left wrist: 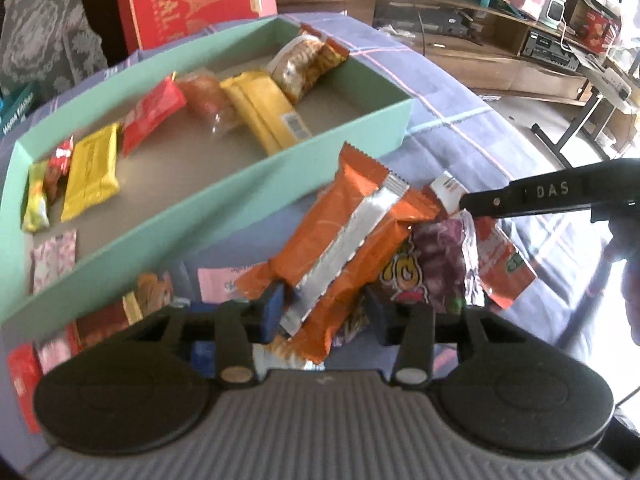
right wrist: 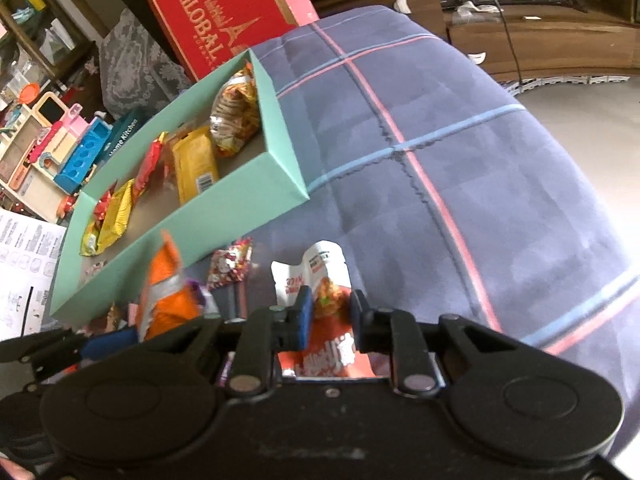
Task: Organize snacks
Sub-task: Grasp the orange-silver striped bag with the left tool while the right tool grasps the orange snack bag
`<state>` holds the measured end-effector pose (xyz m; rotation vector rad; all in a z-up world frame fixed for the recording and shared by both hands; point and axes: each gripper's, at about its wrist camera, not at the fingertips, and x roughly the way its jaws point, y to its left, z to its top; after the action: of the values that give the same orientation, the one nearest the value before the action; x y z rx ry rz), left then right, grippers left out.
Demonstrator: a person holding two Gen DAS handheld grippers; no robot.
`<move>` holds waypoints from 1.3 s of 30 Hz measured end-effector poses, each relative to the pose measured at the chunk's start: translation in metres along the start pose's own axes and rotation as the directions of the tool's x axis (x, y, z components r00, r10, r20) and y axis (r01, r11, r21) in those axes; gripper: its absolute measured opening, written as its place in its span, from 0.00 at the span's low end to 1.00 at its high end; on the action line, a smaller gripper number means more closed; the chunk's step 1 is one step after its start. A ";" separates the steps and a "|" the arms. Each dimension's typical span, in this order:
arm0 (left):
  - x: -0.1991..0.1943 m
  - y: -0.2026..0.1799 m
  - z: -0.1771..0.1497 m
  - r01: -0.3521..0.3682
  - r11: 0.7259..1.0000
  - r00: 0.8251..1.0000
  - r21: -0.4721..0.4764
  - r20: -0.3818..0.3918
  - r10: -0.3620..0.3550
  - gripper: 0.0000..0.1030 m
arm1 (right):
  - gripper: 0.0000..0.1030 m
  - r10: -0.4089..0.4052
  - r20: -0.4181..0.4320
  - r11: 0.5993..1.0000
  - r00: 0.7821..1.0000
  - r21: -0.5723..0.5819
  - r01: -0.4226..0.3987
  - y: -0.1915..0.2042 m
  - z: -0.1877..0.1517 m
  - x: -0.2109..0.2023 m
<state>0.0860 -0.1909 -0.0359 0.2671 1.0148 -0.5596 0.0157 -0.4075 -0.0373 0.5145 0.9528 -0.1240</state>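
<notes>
An orange snack packet (left wrist: 352, 232) with a silver seam stands tilted between the pads of my left gripper (left wrist: 326, 312), which is shut on its lower end. The same orange packet (right wrist: 168, 292) rises at the lower left of the right wrist view. My right gripper (right wrist: 332, 312) is shut on a red and white snack packet (right wrist: 320, 276) lying on the blue checked blanket (right wrist: 440, 140). In the left wrist view the right gripper (left wrist: 466, 204) pinches that packet's white end (left wrist: 448, 188). The teal box (left wrist: 224, 188) behind holds several snacks in a row.
Loose packets lie by the box's near wall: a purple one (left wrist: 440, 256), pink ones (left wrist: 220, 284), a patterned one (right wrist: 232, 264). A red "GLOBAL" carton (right wrist: 216, 12) stands behind the box. Toys (right wrist: 60, 140) sit left, wooden shelving (right wrist: 540, 20) right.
</notes>
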 end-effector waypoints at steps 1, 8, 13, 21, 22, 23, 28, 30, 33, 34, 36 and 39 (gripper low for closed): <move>-0.002 0.001 -0.001 0.007 1.000 1.000 -0.005 -0.004 -0.007 0.42 | 0.19 -0.003 -0.001 1.000 1.000 0.003 0.003 -0.002 -0.001 -0.002; -0.014 -0.004 -0.001 -0.018 0.999 0.999 0.042 0.044 0.016 0.60 | 0.19 -0.028 0.000 1.000 1.000 0.014 0.028 -0.017 -0.012 -0.018; -0.004 -0.007 0.011 -0.064 0.994 0.997 0.089 0.054 0.060 0.74 | 0.24 -0.034 0.005 0.999 0.999 0.029 0.034 -0.023 -0.018 -0.027; 0.027 -0.010 0.025 -0.013 0.995 1.000 0.101 0.000 0.013 0.75 | 0.33 -0.041 0.006 0.999 0.999 -0.010 0.041 -0.016 -0.031 -0.033; 0.028 -0.011 0.025 0.000 0.995 1.000 0.101 -0.001 0.000 0.74 | 0.34 -0.051 0.005 0.998 0.999 -0.020 0.051 -0.014 -0.032 -0.032; 0.028 -0.011 0.025 0.014 0.995 1.000 0.099 -0.001 -0.014 0.69 | 0.36 -0.060 0.002 0.998 0.998 -0.030 0.060 -0.013 -0.034 -0.030; 0.023 -0.010 0.022 0.038 0.997 0.999 0.072 0.014 -0.040 0.50 | 0.49 -0.077 0.004 0.994 0.997 -0.071 0.077 -0.002 -0.037 -0.028; 0.021 -0.009 0.019 0.031 0.998 0.999 0.062 0.018 -0.032 0.49 | 0.49 -0.064 0.001 0.995 0.998 -0.075 0.064 0.002 -0.038 -0.029; 0.017 -0.003 0.017 0.039 0.999 0.999 0.019 0.019 -0.039 0.49 | 0.50 -0.062 0.006 0.995 0.998 -0.079 0.063 0.003 -0.040 -0.031; 0.015 0.000 0.016 0.044 0.999 0.999 0.002 0.022 -0.044 0.49 | 0.52 -0.063 0.004 0.995 0.998 -0.080 0.063 0.003 -0.041 -0.032; 0.010 0.006 0.016 0.061 0.997 0.998 -0.036 0.032 -0.060 0.49 | 0.60 -0.068 -0.004 0.994 0.998 -0.086 0.067 0.003 -0.044 -0.032; 0.001 0.015 0.015 0.081 0.994 0.996 -0.073 0.053 -0.077 0.49 | 0.61 -0.081 0.000 0.992 0.997 -0.095 0.080 0.006 -0.046 -0.033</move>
<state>0.1057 -0.1861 -0.0293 0.1466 0.9985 -0.5958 -0.0358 -0.3849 -0.0299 0.3887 0.9791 -0.1492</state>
